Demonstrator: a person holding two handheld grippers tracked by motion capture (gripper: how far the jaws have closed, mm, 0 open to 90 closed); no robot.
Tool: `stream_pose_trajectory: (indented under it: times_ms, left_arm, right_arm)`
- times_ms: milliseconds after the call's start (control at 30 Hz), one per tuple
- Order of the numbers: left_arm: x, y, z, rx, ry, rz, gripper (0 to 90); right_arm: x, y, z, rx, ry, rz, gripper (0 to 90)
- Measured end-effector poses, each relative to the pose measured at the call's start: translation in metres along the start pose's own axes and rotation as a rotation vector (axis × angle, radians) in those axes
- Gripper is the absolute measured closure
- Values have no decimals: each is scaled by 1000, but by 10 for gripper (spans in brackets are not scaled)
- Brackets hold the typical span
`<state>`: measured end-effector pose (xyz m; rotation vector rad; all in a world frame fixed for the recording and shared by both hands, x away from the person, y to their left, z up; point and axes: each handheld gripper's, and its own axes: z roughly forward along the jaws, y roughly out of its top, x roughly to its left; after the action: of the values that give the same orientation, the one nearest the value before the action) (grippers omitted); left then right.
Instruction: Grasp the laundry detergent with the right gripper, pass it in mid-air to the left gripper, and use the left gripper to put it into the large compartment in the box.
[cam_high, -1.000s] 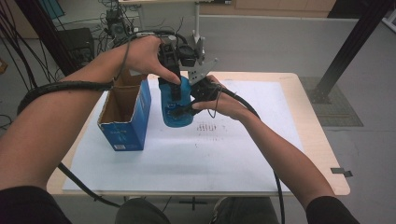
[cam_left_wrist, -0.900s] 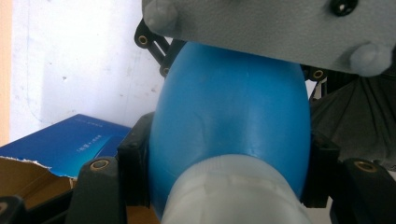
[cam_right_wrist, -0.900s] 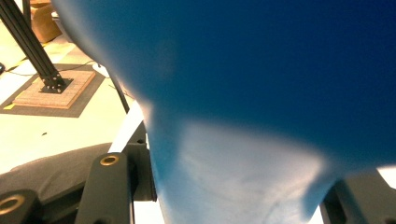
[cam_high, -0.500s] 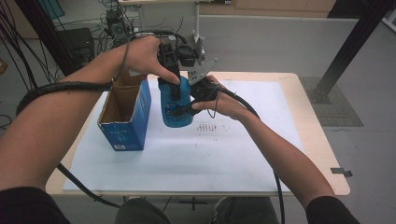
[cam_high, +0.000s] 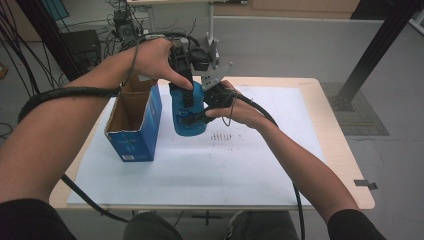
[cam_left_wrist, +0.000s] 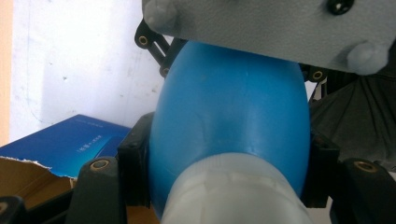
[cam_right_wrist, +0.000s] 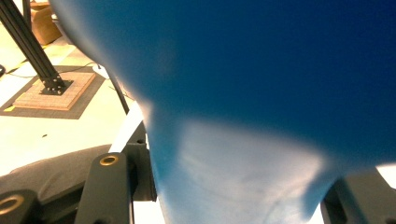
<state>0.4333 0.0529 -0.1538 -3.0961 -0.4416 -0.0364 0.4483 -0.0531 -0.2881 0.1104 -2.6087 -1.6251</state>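
Held thing: a rounded blue plastic bottle (cam_high: 187, 112) with a pale neck is hanging above the white sheet (cam_high: 240, 165), toward the far left part of the counter (cam_high: 345, 165), clear of its surface.
Left gripper (cam_high: 186, 92): it is coming down from above, its jaws clamping the bottle's sides; in the left gripper view the blue body (cam_left_wrist: 231, 135) is sitting between both black jaws.
Right gripper (cam_high: 200, 116): it is reaching in from the right, its jaws pressing on the bottle's lower part; in the right gripper view the blue plastic (cam_right_wrist: 261, 93) is wedged between them.
Open blue cardboard box (cam_high: 134, 122): it is standing upright just left of the bottle, near the counter's left edge, flaps open.
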Motion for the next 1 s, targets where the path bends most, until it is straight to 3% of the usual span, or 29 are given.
stream_pose_trajectory:
  times_ms: [400,533,700,1000]
  left_arm:
    - [1,0,-1,-6,-2,-10,370]
    - [2,-1,-3,-13,-7,-21,370]
    - [6,-1,-7,-10,-1,-47,370]
    - [15,-5,-26,-26,21,-156,370]
  right_arm:
    - [-1,-1,0,-10,4,3,405]
    - [-1,-3,-4,3,-45,34,211]
    - [1,-5,-22,46,-62,84,144]
    - [5,-7,-62,147,-152,104,104]
